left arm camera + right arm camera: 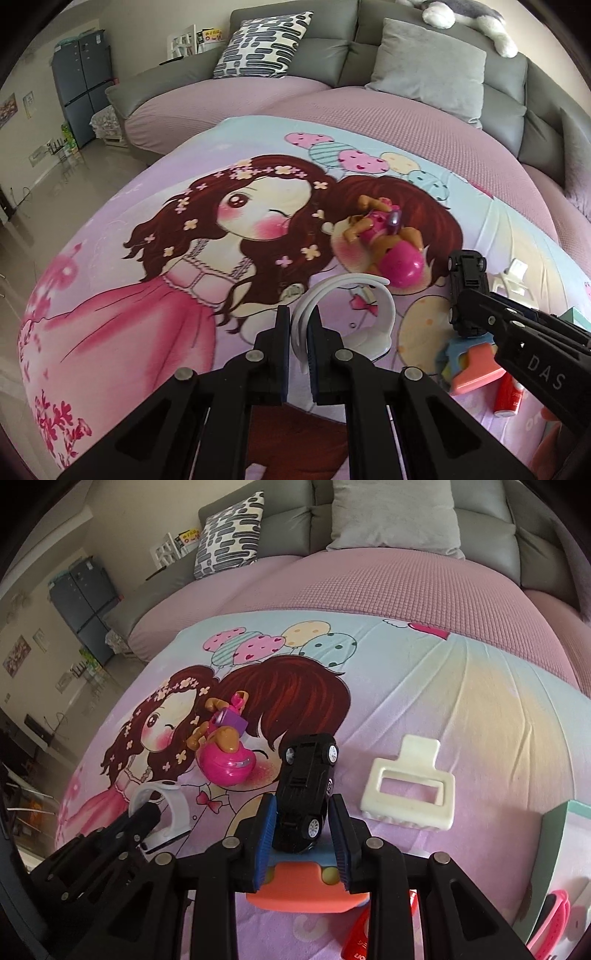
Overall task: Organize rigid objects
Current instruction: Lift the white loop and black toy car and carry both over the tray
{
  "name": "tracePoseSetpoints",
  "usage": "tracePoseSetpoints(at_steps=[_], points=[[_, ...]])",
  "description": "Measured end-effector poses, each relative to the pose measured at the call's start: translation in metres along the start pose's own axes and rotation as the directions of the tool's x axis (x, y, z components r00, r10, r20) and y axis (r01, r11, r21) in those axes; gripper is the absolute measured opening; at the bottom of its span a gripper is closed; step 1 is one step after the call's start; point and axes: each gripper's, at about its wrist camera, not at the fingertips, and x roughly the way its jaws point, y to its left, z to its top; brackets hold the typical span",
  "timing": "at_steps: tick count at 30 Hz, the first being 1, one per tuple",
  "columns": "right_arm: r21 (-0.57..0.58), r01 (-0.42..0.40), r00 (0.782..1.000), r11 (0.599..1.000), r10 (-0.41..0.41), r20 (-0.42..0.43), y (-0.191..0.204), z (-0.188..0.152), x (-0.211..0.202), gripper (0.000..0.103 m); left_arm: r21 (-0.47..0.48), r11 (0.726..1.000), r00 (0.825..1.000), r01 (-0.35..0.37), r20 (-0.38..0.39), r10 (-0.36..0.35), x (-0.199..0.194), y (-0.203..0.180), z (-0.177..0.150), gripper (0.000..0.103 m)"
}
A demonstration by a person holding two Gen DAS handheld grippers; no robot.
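My left gripper is shut on the strap of a white watch-like band that rests on the cartoon-print blanket; the band also shows in the right wrist view. My right gripper is shut on a black toy car, held upside down with wheels up, also in the left wrist view. A pink doll toy lies beyond both grippers, also in the right wrist view. A white hair claw clip lies to the right of the car.
An orange and blue foam piece lies under my right gripper. A red tube and a teal box with a pink band sit at the right. A grey sofa with cushions is behind the pink cover.
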Motion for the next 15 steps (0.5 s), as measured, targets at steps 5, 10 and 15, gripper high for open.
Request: tracePoseSetpoints(at_steps=[5, 10, 15], points=[[-0.030, 0.030, 0.999, 0.999, -0.030, -0.011, 0.007, 0.004, 0.009, 0.039, -0.005, 1.000, 1.000, -0.008, -0.015, 0.008, 0.003, 0.002, -0.001, 0.009], [-0.052, 0.060, 0.998, 0.997, -0.061, -0.020, 0.013, 0.007, 0.018, 0.039, -0.008, 1.000, 1.000, -0.006, -0.022, 0.006, 0.005, 0.003, -0.003, 0.009], [-0.070, 0.076, 0.997, 0.995, -0.077, -0.016, 0.016, 0.006, 0.022, 0.038, -0.009, 1.000, 1.000, -0.005, -0.028, 0.005, 0.008, 0.003, -0.003, 0.009]])
